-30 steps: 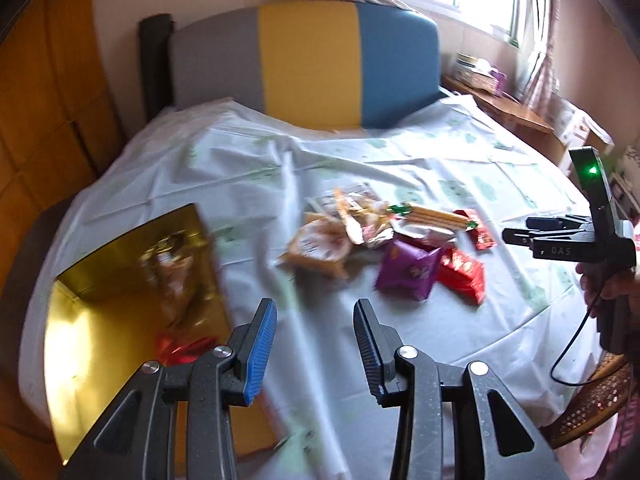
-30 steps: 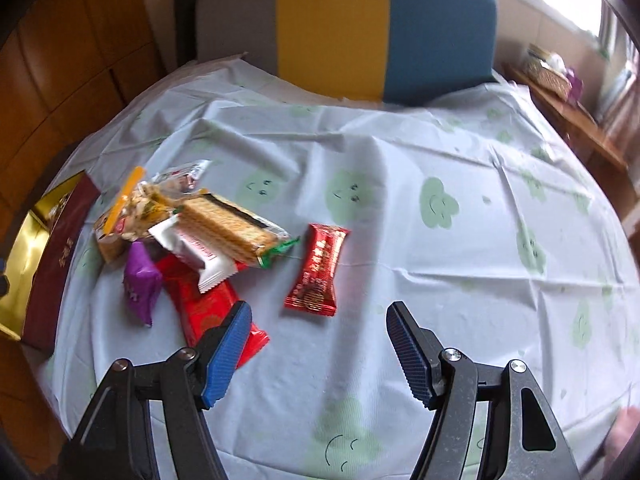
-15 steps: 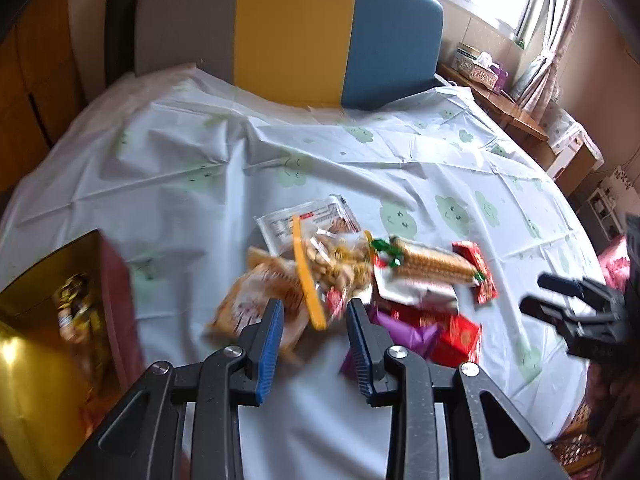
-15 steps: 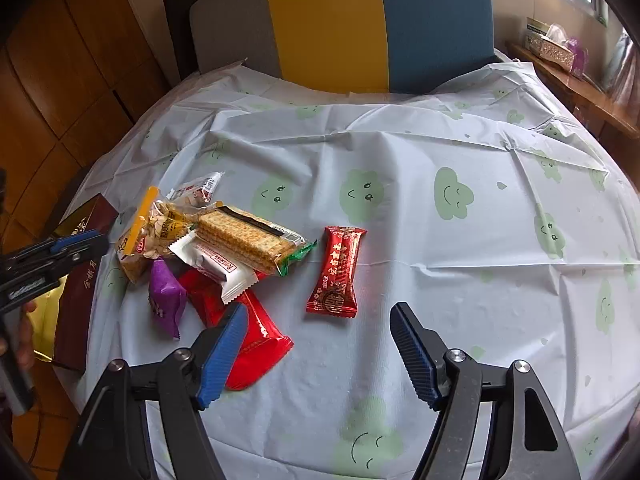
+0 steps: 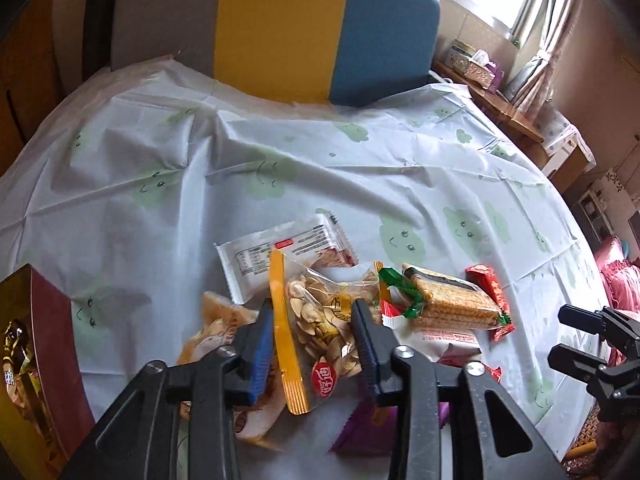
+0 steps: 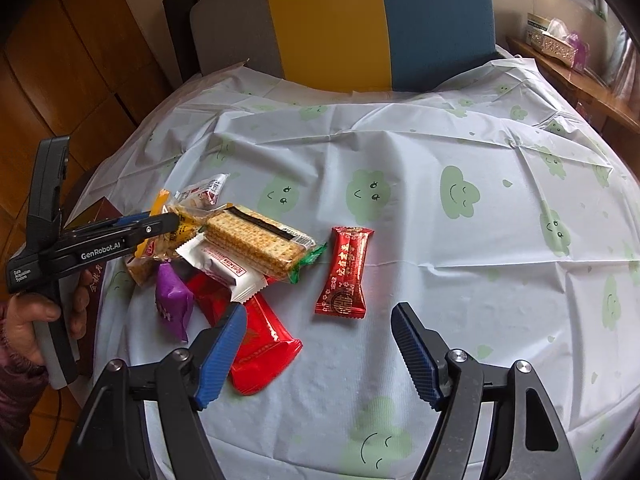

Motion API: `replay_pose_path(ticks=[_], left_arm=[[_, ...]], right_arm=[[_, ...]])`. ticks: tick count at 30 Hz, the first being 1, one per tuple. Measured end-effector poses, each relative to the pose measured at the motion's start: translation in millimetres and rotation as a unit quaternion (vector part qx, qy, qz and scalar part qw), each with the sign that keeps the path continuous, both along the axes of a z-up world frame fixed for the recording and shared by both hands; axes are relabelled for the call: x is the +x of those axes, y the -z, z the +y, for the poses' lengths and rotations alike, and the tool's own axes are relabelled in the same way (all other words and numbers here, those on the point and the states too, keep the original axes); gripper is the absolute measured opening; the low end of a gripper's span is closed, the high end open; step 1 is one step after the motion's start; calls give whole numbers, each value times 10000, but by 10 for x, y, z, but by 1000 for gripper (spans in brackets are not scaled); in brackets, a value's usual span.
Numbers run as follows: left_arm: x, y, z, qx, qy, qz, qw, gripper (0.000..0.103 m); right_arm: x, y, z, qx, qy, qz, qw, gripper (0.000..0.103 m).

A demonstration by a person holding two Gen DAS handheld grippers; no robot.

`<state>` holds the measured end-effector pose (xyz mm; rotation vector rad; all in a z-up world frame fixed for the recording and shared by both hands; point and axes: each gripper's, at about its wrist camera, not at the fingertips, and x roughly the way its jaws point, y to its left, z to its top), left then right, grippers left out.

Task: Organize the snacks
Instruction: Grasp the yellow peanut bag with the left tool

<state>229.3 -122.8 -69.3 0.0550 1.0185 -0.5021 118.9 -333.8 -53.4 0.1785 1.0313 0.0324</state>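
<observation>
Left fingers (image 5: 256,344) tight around the seed bag (image 5: 324,320), cracker pack (image 5: 452,300) alongside.

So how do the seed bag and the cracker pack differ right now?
The seed bag sits between the closed left gripper pads; the cracker pack lies free on top of the pile. The seed bag is clear with an orange strip; the cracker pack is a stiff block with green ends. Both belong to the same snack heap.

On the bench: one clear seed bag with a yellow strip (image 5: 320,320), one cracker pack (image 6: 256,242), one purple pouch (image 6: 173,300), two white wrappers (image 5: 280,248), three red wrappers (image 6: 345,276).
</observation>
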Motion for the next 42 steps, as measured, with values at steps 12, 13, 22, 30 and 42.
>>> replay_pose_path(ticks=[12, 13, 22, 30, 42], left_arm=[[-539, -274, 224, -438, -177, -153, 9988, 10], [-624, -271, 278, -462, -277, -129, 9985, 10], [-1236, -96, 672, -516, -922, 292, 9940, 12], [-1660, -154, 653, 196, -534, 72, 9984, 34], [-1357, -115, 411, 1107, 197, -328, 9931, 49]], right_arm=[[-5, 32, -10, -104, 63, 22, 9999, 75], [-6, 31, -2, -129, 58, 19, 9999, 75], [-16, 51, 36, -170, -6, 52, 9998, 75], [-31, 62, 126, -134, -218, 63, 9997, 75], [-32, 133, 161, -114, -296, 153, 9994, 75]])
